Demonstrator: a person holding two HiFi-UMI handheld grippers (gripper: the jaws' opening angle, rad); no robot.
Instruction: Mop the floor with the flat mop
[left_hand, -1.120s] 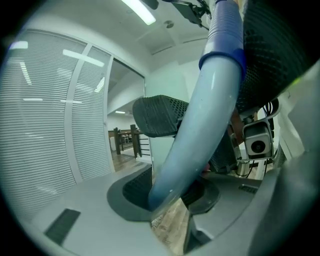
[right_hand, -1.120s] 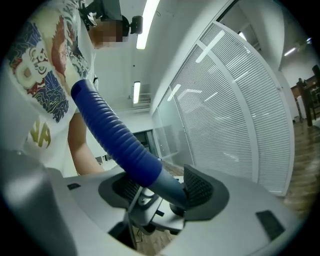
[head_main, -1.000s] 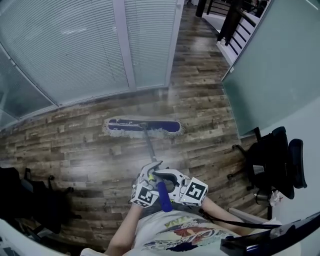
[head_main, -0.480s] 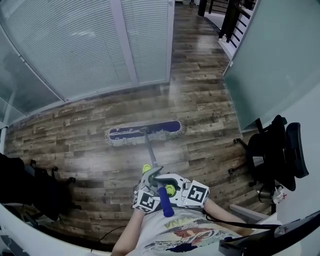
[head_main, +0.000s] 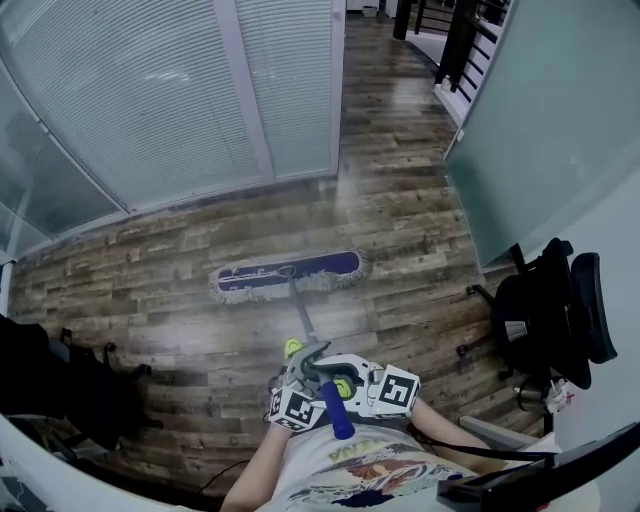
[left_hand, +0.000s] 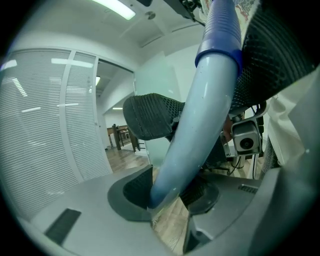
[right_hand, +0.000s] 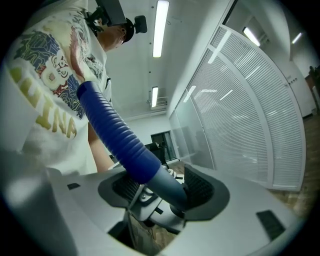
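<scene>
L tongs (left_hand: 167, 192) & R tongs (right_hand: 161, 190) both clamp mop handle (head_main: 303, 320), lower centre; mop head (head_main: 290, 272) flat on floor (head_main: 400, 200), mid-frame; risk: smooth shaft twists in grip, head tilts, skips patches.

Floor (head_main: 400, 240) hemmed by blinds (head_main: 150, 90) and chair (head_main: 555, 310).

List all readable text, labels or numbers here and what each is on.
"INA": last letters of a yellow word on the person's T-shirt, right gripper view; the leading letters are too warped to read.
The same T-shirt's print in the head view: too blurred to read.
Marker cubes: black-and-white square patterns only, no text.
</scene>
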